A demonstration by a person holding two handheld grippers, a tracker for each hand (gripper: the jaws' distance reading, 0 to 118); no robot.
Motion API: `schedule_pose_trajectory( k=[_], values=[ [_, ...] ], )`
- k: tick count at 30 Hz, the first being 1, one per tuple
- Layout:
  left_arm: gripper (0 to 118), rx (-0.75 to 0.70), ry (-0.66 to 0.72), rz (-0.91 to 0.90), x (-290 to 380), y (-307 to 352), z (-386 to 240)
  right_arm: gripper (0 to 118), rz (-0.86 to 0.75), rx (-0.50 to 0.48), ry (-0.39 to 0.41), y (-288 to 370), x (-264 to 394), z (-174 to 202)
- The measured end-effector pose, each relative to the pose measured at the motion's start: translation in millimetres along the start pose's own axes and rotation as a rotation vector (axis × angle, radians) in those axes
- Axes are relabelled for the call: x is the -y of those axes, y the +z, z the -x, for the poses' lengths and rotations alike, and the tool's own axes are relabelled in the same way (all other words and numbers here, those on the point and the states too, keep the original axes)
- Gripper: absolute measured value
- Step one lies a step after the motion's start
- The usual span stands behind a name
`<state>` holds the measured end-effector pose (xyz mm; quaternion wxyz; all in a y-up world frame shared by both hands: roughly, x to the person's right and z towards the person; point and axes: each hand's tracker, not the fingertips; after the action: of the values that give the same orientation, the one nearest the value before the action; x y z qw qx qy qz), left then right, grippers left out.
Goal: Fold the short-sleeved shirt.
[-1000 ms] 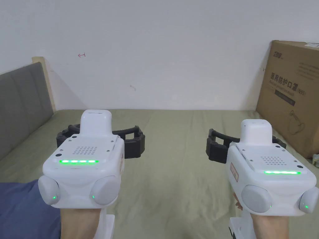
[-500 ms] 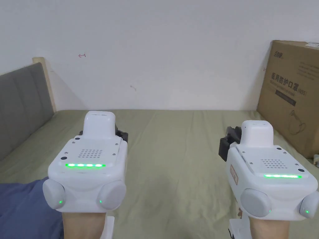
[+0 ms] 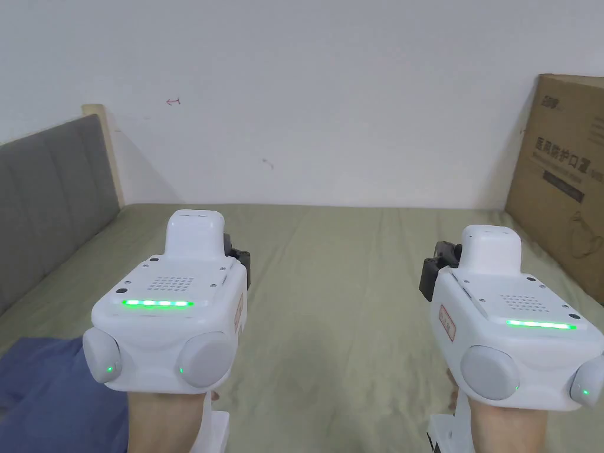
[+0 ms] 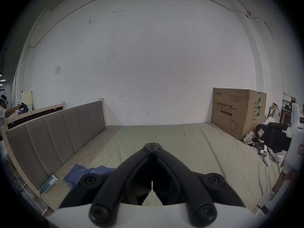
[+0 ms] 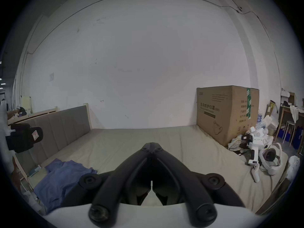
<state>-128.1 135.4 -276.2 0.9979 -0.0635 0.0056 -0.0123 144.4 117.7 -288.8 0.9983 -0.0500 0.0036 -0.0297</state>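
A crumpled blue shirt [image 3: 41, 395] lies on the olive bed sheet at the near left, also seen in the left gripper view as the shirt [image 4: 85, 174] and in the right gripper view as the shirt [image 5: 60, 177]. My left gripper [image 4: 152, 145] is held in the air above the bed, right of the shirt, its jaws pressed together with nothing between them. My right gripper [image 5: 152, 144] hovers farther right, also shut and empty. In the head view the left gripper [image 3: 239, 259] and right gripper [image 3: 439, 265] point toward the far wall.
A grey padded headboard [image 3: 47, 194] runs along the bed's left side. A large cardboard box [image 3: 560, 177] stands at the right. A phone [image 4: 49, 183] lies by the headboard. Spare white devices and a headset [image 5: 263, 151] lie on the bed's right edge.
Both grippers went from wide open to shut, closing on nothing. The head camera has turned slightly left, shifting the scene right.
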Motion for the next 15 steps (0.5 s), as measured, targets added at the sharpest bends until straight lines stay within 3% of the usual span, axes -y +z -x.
schedule_pose_trajectory(
  k=[4, 7, 15],
  values=[
    [0, -0.065, 0.025, -0.015, -3, 13, 25, 1, 0.005, -0.051, 0.048, -8, 1, 23],
    [0, -0.145, 0.029, -0.011, -4, 25, 53, 1, 0.026, -0.137, 0.015, -15, 2, 46],
    [0, -0.395, 0.056, 0.041, 6, 72, 136, 1, 0.088, -0.380, 0.062, -29, 20, 140]
  ],
)
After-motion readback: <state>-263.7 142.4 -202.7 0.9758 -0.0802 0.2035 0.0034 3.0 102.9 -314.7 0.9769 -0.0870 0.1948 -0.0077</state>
